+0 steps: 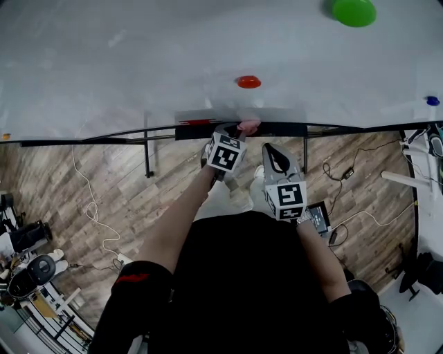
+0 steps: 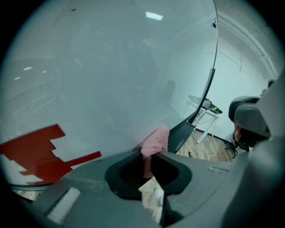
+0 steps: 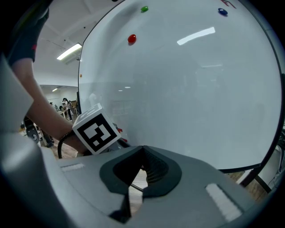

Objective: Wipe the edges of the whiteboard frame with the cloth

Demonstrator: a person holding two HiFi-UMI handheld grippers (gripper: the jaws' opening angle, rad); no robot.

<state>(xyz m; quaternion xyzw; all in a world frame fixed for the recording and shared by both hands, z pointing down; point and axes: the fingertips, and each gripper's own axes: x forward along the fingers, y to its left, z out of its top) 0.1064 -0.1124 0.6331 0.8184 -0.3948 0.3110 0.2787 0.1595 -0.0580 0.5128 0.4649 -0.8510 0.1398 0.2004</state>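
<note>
The whiteboard [image 1: 173,55] fills the top of the head view, and its dark bottom frame edge [image 1: 332,128] runs across below it. My left gripper [image 1: 237,130] is shut on a pink cloth [image 1: 249,126] that touches this bottom edge near the middle. In the left gripper view the cloth [image 2: 156,139] sticks out between the jaws of the left gripper [image 2: 151,155], against the board beside the frame edge [image 2: 197,115]. My right gripper [image 1: 274,150] hangs just right of it, off the board. The right gripper [image 3: 142,149] is shut and holds nothing.
On the board sit a red magnet [image 1: 248,81], a green magnet [image 1: 354,11] and a blue magnet [image 1: 432,101]. A red strip [image 1: 197,122] lies at the bottom edge. Below are wooden floor, stand legs [image 1: 147,155], cables [image 1: 93,207] and a small device [image 1: 320,218].
</note>
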